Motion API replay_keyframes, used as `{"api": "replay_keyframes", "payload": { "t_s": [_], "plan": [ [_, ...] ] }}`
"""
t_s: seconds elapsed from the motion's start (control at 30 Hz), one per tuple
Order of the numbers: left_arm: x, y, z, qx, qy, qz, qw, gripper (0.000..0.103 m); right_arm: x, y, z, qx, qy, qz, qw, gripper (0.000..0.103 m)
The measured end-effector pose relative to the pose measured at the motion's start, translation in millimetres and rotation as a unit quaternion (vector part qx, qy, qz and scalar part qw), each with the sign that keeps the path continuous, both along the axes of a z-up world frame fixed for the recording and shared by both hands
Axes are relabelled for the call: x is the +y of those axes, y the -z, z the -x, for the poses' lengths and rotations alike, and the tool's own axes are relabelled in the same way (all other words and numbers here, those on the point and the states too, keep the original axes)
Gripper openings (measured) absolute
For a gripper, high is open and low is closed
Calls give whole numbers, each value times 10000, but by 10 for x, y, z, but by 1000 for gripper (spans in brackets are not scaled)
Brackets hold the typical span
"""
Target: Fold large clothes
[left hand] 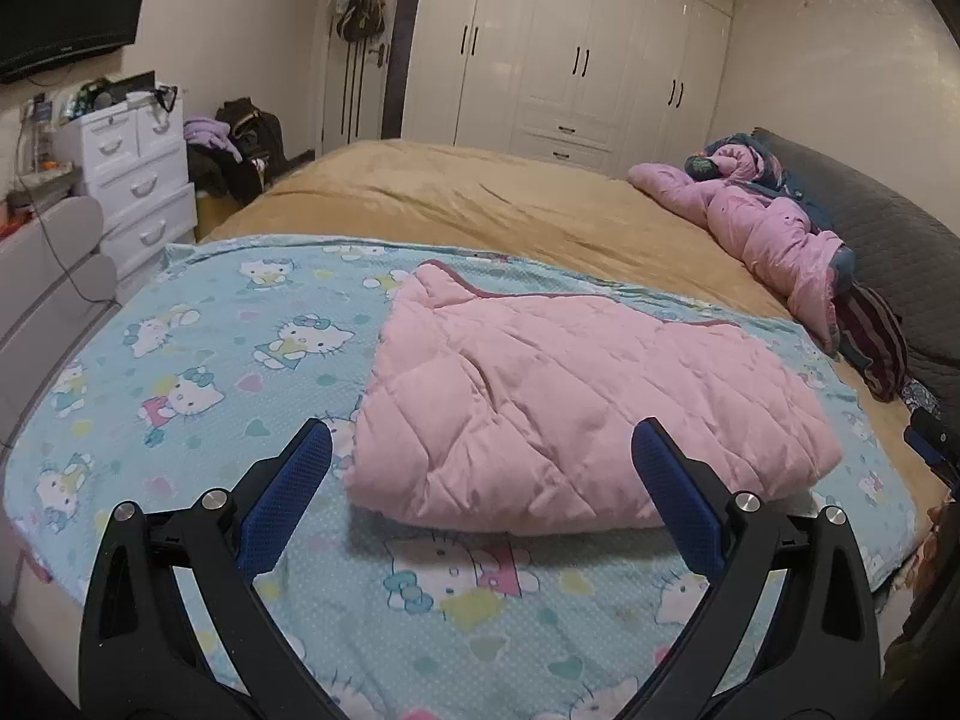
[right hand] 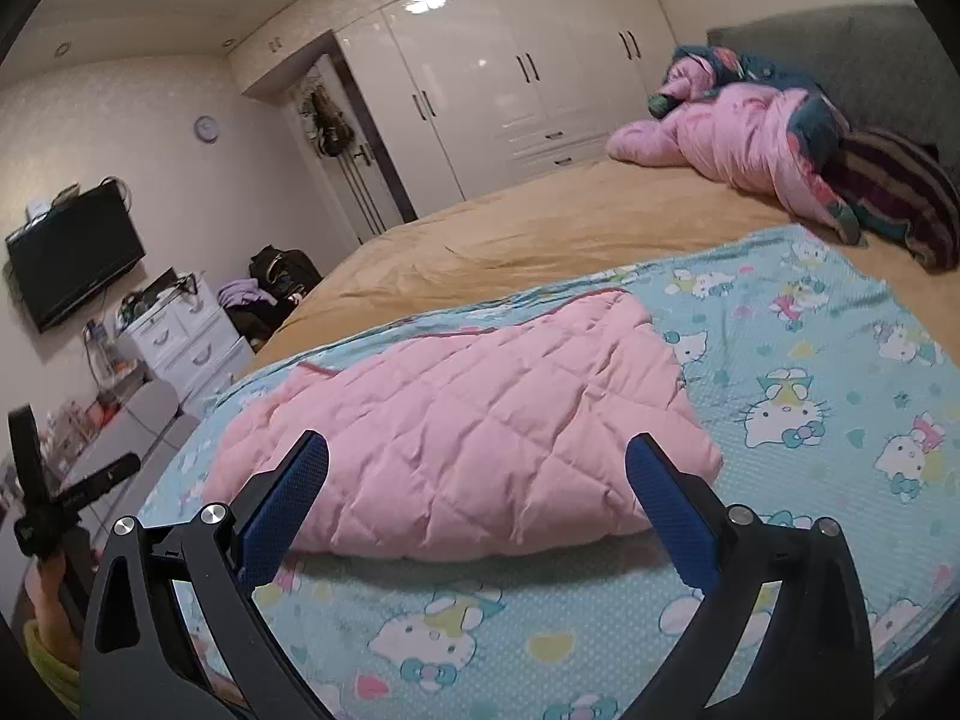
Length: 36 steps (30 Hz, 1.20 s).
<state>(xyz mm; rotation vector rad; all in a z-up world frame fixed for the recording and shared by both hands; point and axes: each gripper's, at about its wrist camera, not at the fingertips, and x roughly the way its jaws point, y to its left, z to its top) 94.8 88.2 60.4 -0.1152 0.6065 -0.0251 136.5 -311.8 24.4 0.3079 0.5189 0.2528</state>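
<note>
A pink quilted garment (left hand: 558,408) lies folded into a thick rectangle on the light blue cartoon-cat sheet (left hand: 198,360). In the right wrist view the same pink garment (right hand: 474,426) rests on the sheet (right hand: 810,396). My left gripper (left hand: 483,456) hovers above the near edge of the fold, open, with nothing between its blue pads. My right gripper (right hand: 477,465) is likewise open and raised over the garment's near edge, gripping nothing. The left gripper (right hand: 54,504) shows at the left edge of the right wrist view, held by a hand.
A tan bedspread (left hand: 480,192) covers the bed beyond the sheet. A crumpled pink jacket (left hand: 762,228) and striped cloth (left hand: 870,336) lie by the grey headboard (left hand: 888,228). White drawers (left hand: 138,180), a wall television (left hand: 66,6) and white wardrobes (left hand: 570,54) line the room.
</note>
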Motion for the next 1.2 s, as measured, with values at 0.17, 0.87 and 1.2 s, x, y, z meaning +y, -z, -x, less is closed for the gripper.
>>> {"api": "replay_keyframes", "payload": {
  "t_s": [0.17,0.87,1.2],
  "plan": [
    [-114,13,309,-139,9,-56,9999,94,93,62,327,-6,-76,107,9999,99],
    [-438,346,1078,-94,78,-230,9997,94,404,360,1124,162,-185,539,9982,99],
    [-446,293,1128,-148,-22,-287,9995,94,450,342,1160,183,-311,532,9979,99]
  ]
}}
